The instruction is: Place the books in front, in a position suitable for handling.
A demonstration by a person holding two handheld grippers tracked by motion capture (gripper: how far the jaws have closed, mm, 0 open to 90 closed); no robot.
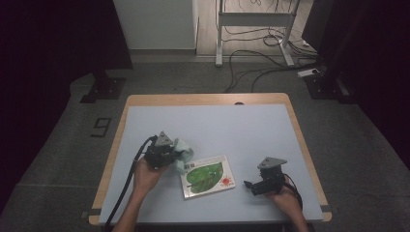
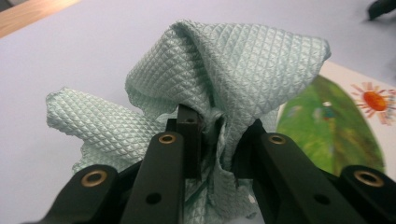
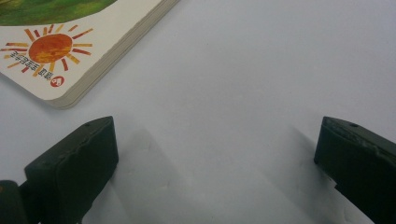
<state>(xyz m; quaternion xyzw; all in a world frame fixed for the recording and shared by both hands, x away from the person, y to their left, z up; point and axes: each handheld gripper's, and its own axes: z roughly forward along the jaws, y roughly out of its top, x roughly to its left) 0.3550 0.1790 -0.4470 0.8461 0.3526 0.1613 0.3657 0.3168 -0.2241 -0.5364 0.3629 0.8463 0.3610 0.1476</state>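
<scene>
High view: a person seated at a pale blue table [image 1: 251, 125] holds a gripper in each hand. The left gripper [image 1: 170, 153] has its jaws clamped on a bunched, pale green quilted cloth [image 1: 184, 153], which sits at the upper left corner of a picture book [image 1: 208, 176] lying flat near the table's middle. Left gripper view: the cloth [image 2: 233, 70] is pinched between the two black jaws, its folds rising above them and spilling to the left; the book's green leaf cover [image 2: 331, 126] lies just behind it. Right gripper view: the right gripper [image 3: 217, 154] rests low over bare tabletop, jaws wide apart with nothing between them, near the book's corner with the orange sun [image 3: 49, 49].
</scene>
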